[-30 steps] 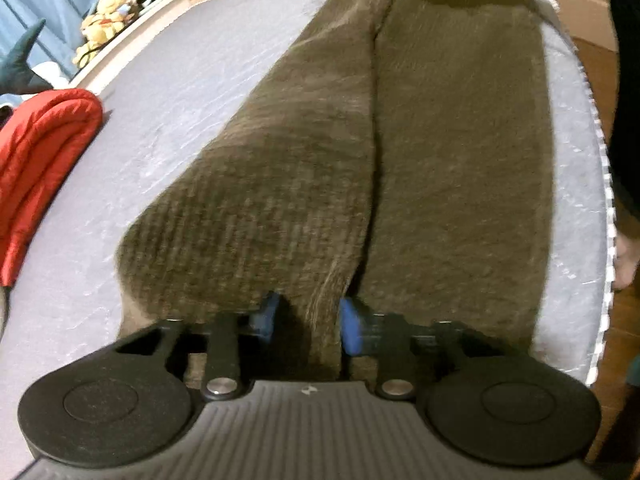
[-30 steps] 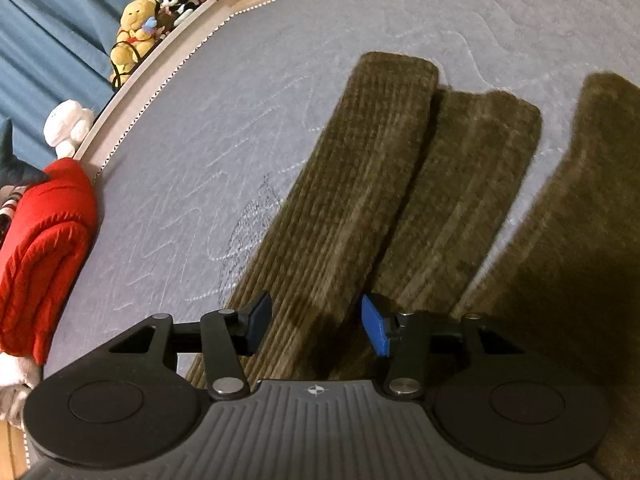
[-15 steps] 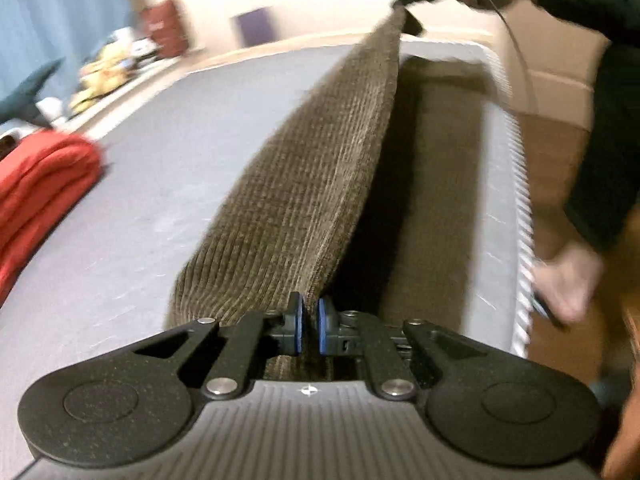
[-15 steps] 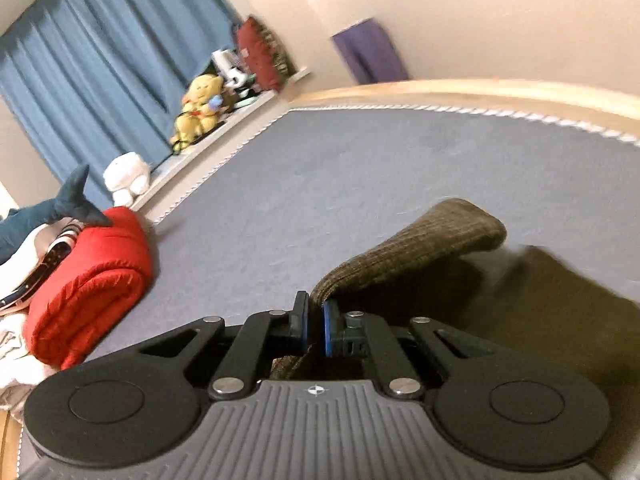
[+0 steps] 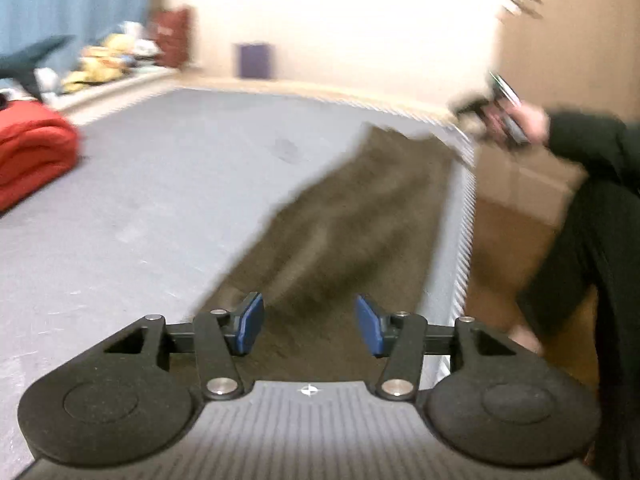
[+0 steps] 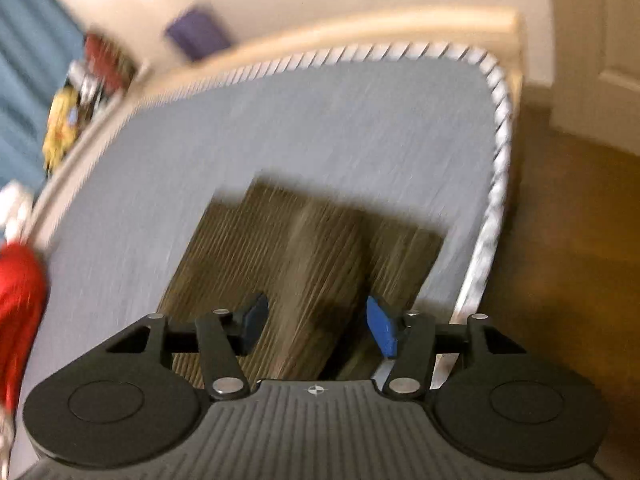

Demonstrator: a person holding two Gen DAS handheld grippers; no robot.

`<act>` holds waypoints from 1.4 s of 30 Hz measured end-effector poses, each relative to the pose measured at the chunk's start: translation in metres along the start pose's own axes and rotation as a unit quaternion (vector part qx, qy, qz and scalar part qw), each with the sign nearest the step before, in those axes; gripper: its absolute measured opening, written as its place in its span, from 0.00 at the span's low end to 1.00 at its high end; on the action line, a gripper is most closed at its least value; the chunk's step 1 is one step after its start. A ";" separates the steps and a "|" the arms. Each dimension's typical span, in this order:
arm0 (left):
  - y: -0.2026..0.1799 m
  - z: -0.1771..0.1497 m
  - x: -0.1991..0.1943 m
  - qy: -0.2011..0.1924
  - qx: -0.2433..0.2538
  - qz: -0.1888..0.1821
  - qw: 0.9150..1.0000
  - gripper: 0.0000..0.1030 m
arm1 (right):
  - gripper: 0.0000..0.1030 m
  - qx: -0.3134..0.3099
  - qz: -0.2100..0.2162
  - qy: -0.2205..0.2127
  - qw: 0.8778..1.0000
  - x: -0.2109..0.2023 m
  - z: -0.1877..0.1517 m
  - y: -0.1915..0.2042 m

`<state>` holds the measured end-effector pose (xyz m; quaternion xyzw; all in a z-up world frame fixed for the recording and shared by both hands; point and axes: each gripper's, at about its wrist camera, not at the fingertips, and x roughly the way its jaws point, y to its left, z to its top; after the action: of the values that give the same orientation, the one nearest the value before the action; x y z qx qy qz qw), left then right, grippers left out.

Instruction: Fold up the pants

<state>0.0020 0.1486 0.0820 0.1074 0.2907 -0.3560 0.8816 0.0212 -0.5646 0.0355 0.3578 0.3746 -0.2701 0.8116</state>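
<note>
The brown corduroy pants (image 5: 352,232) lie on the grey mattress (image 5: 168,184) along its right edge, folded lengthwise with one leg over the other. They also show in the right wrist view (image 6: 304,248), the leg ends pointing away. My left gripper (image 5: 310,324) is open and empty just above the near end of the pants. My right gripper (image 6: 316,326) is open and empty above the other end. In the left wrist view the right gripper (image 5: 500,116) shows far off in the person's hand, blurred.
A red folded garment (image 5: 32,152) lies at the mattress's left side, also in the right wrist view (image 6: 20,304). Stuffed toys (image 5: 104,64) line a ledge by blue curtains. The mattress edge (image 6: 494,184) drops to the wooden floor (image 6: 568,240). The person's dark-clothed body (image 5: 592,240) stands at right.
Both grippers were shut on the lifted leg half a second ago; now both are open and the leg lies on the other one. Both views are motion-blurred as the grippers pull back.
</note>
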 end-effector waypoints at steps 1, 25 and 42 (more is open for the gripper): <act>0.005 0.001 0.001 -0.006 -0.008 0.020 1.000 0.55 | 0.56 0.017 0.000 0.009 1.000 0.009 0.000 -0.007; -0.004 0.010 0.042 0.019 0.017 0.088 0.996 0.55 | 0.29 -0.020 -0.109 0.003 0.994 0.026 0.024 -0.007; 0.007 0.004 0.051 0.046 0.000 0.133 0.990 0.56 | 0.63 -0.160 0.020 0.039 0.986 0.089 -0.019 0.128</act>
<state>0.0381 0.1231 0.0545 0.1614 0.3136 -0.2303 0.9069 0.1550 -0.4884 0.0044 0.2408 0.4370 -0.1766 0.8485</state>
